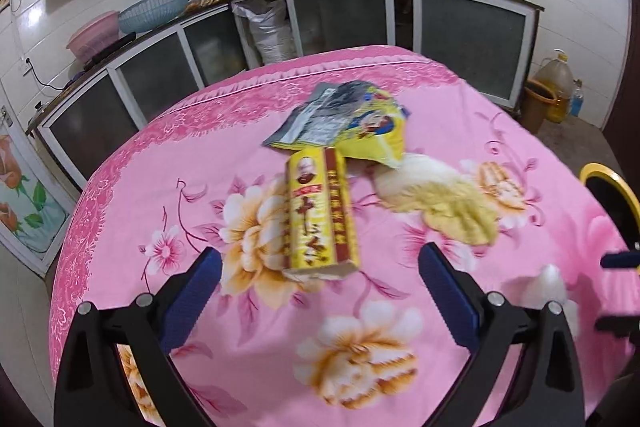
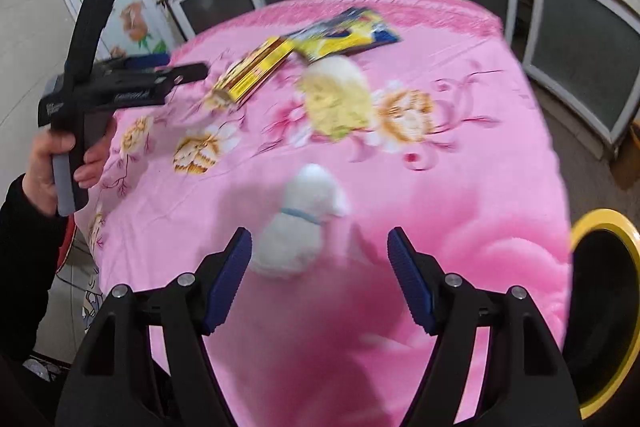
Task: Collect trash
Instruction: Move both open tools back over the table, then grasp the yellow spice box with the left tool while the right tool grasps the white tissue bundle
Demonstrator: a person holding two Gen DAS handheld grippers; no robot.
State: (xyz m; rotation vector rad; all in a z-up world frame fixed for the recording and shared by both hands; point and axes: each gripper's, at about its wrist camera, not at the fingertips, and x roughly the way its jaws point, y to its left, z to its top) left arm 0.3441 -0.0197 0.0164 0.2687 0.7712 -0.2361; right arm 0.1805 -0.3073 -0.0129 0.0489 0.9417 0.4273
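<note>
A pink flowered cloth [image 1: 160, 167] covers the table. On it lie a yellow and red box [image 1: 320, 215], a flattened yellow snack bag [image 1: 352, 119], a pale yellow crumpled wad [image 1: 440, 195] and a small white paper wad [image 1: 552, 283]. My left gripper [image 1: 320, 279] is open above the cloth, just short of the box's near end, with nothing between its pads. My right gripper [image 2: 320, 267] is also open. The white wad [image 2: 296, 227] lies just ahead of it, nearer its left finger, apart from the pads. Farther off I see the box [image 2: 256, 71], bag [image 2: 344, 35] and yellow wad [image 2: 336, 95].
A black bin with a yellow rim [image 2: 604, 307] stands off the table's right edge, also visible as the bin [image 1: 612, 199]. A hand [image 2: 60, 163] holds the left gripper's handle over the table's left side. Kitchen cabinets [image 1: 332, 19] run behind the table.
</note>
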